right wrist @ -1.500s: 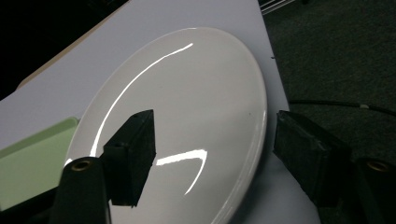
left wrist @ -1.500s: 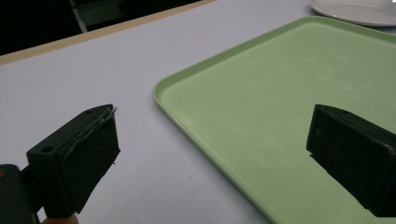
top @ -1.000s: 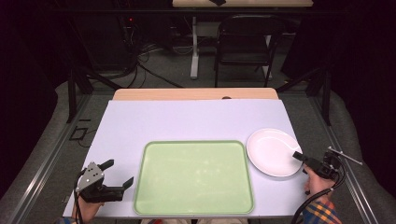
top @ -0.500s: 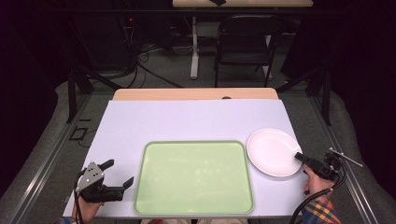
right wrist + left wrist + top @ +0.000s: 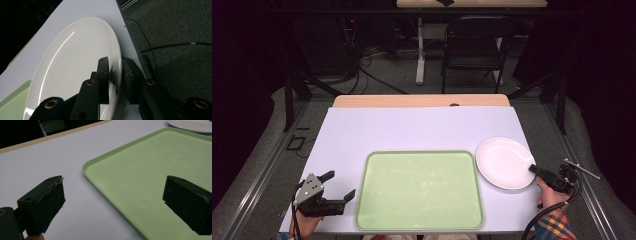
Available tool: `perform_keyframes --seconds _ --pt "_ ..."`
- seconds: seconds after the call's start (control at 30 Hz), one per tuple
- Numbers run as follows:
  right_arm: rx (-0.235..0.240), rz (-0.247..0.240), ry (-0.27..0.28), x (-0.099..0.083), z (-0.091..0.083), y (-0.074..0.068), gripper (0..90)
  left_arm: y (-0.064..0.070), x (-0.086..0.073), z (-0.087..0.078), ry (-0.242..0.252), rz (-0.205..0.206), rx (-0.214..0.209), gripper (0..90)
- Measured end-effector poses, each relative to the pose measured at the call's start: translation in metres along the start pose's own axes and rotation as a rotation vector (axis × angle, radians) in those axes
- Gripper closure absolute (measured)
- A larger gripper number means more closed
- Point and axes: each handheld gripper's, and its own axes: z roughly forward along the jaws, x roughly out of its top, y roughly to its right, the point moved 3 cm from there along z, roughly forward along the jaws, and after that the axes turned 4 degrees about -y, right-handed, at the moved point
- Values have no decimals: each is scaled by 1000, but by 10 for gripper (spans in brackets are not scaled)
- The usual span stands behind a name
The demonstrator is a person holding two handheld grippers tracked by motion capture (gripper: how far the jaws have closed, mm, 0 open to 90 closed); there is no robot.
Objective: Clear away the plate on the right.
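At the table's right edge, the right gripper (image 5: pixel 536 170) pinches the rim of the white plate (image 5: pixel 504 162) between nearly closed jaws. Such a thin hold could let the plate slip or tip when lifted. The left gripper (image 5: pixel 341 186) waits wide open, holding nothing, beside the green tray (image 5: pixel 419 190); nothing blocks the way between plate and tray.

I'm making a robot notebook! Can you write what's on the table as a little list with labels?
table: white top
tray: green, bare, in the middle near the person
plate: white, bare, right of the tray, by the table's right edge
left claw: open, beside the tray's left edge, holding nothing
right claw: shut on the plate's rim, one jaw on each side
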Motion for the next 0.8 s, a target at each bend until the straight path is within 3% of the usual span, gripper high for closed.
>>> perform_keyframes --seconds 0.37,0.53,0.8 --pt "-28 -4 5 1 -1 -3 786 0 0 -1 0 1 2 41" --pt "-1 21 11 2 -4 -2 807 0 0 -1 1 4 3 46" --pt "30 21 32 5 -10 -7 831 -1 0 -2 1 5 -1 50"
